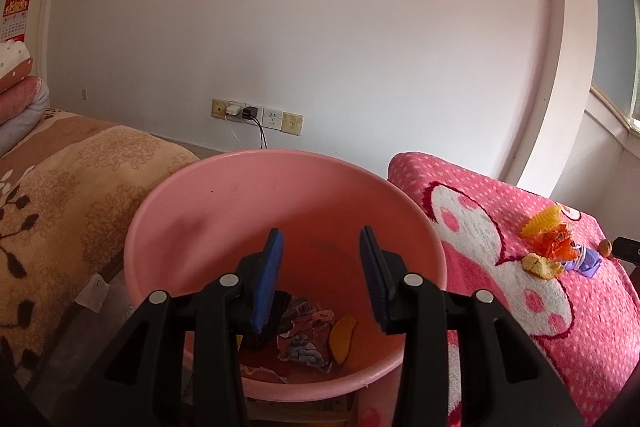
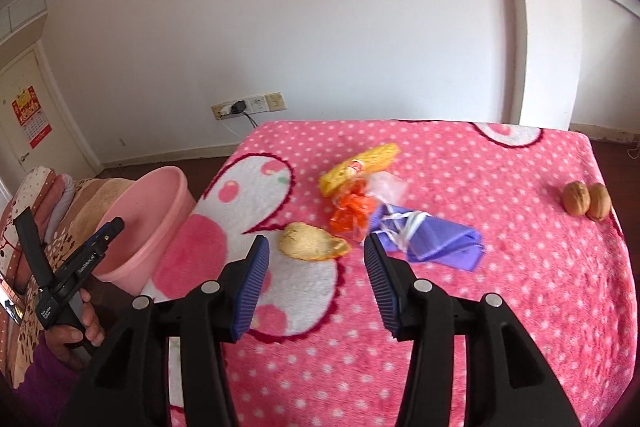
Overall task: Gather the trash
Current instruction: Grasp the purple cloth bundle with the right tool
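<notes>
Both jaws gape, empty: the left gripper (image 1: pixel 322 281) over the pink bin (image 1: pixel 224 203), the right gripper (image 2: pixel 316 279) just short of the peel (image 2: pixel 310 235).

The right claw (image 2: pixel 316 259) hangs with jaws apart and empty over a pink dotted blanket (image 2: pixel 500 287). Just ahead lie a peel (image 2: pixel 310 235), an orange wrapper (image 2: pixel 352 213) and a purple bag (image 2: pixel 432 237). A pink bucket (image 2: pixel 144 223) stands left; two walnuts (image 2: pixel 587 203) lie far right.
</notes>
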Available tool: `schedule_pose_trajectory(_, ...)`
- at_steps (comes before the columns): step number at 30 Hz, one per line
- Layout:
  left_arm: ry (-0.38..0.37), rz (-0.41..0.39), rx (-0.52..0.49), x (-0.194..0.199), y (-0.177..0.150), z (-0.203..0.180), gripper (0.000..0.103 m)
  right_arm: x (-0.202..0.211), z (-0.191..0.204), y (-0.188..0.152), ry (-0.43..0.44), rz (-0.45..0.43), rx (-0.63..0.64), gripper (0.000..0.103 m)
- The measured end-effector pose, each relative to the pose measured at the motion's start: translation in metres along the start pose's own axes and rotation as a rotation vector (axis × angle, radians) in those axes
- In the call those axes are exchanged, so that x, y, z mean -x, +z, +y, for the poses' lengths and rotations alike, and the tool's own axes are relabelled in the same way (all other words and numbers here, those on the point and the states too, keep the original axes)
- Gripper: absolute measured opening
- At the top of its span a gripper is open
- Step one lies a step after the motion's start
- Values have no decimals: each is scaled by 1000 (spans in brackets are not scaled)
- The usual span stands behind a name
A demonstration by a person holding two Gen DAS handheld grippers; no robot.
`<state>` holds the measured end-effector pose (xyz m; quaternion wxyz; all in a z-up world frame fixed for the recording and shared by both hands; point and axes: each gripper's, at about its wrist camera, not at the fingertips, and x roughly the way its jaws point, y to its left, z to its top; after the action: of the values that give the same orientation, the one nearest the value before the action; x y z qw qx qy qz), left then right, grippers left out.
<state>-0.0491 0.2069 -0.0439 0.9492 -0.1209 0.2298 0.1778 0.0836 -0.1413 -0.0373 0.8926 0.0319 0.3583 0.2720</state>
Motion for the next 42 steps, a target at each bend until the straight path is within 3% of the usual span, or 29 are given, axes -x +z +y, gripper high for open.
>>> schedule_pose_trajectory(3, -21, -11, 6, 11, 2, -5, 40, 4, -20, 0, -39, -6, -6, 59)
schedule_pose_trajectory(10, -40, -1, -66, 28, 5, -28, 40, -13, -50, 15, -105, 31, 21, 63)
schedule_pose_trajectory(20, -125, 21, -128, 35, 15, -69, 40, -69, -78, 19, -50, 178, -28, 63)
schedule_pose_trajectory(22, -137, 22, -146, 35, 16, -79, 40, -69, -82, 15, -9, 186, -64, 57)
schedule_pose_trajectory(25, -169, 21, -173, 35, 19, -94, 40, -58, -81, 11, 1, 174, -78, 42)
schedule_pose_trajectory(27, -198, 22, -190, 33, 20, -105, 40, -45, -81, 7, 9, 164, -109, 39)
schedule_pose_trajectory(31, -274, 36, -234, 26, 25, -133, 40, -5, -78, -6, -19, 78, -181, 38)
schedule_pose_trajectory(34, -333, 61, -287, 17, 26, -161, 40, 20, -78, -22, -119, 20, -238, 38)
schedule_pose_trajectory(39, -413, 129, -377, -12, 25, -210, 40, 36, -74, -39, -219, -44, -218, 39)
schedule_pose_trajectory(42, -435, 167, -423, -32, 22, -234, 40, 40, -78, -42, -220, -66, -222, 39)
